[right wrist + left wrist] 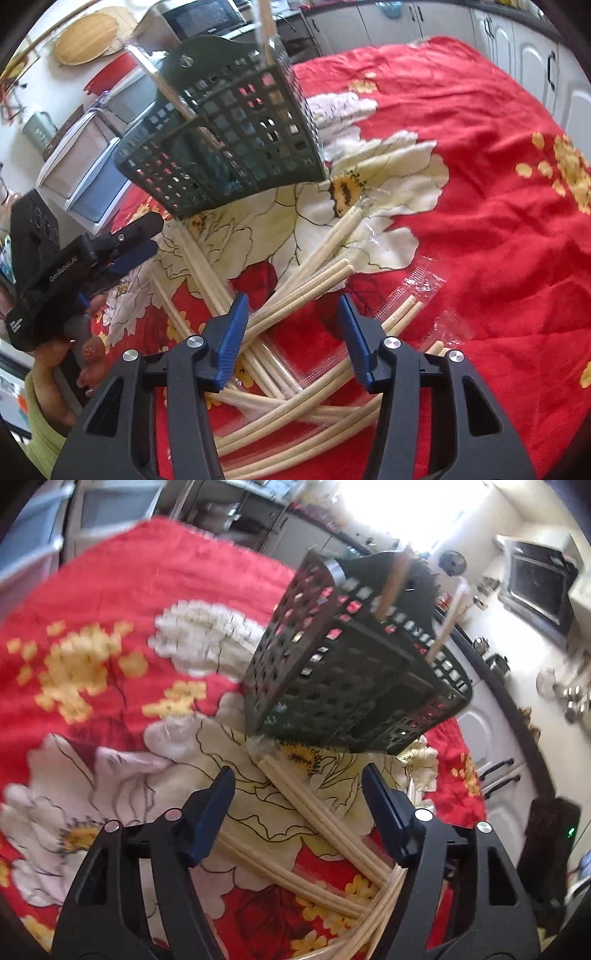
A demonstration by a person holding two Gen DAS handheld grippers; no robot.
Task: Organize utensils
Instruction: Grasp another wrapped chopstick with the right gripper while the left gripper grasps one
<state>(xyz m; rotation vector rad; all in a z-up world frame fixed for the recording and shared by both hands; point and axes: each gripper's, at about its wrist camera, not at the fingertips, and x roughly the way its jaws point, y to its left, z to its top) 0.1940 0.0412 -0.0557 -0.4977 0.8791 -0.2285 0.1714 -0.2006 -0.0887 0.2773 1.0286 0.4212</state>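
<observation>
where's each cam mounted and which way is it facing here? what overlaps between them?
Left wrist: sits on the left tool, looking forward and down between its open fingers at loose chopsticks and the dark perforated basket; only its own fingers show.
Right wrist: sits on the right tool, facing the chopsticks and basket from the opposite side; it also shows the left tool and the person's hand.
Shared: basket, chopsticks, red floral cloth.
</observation>
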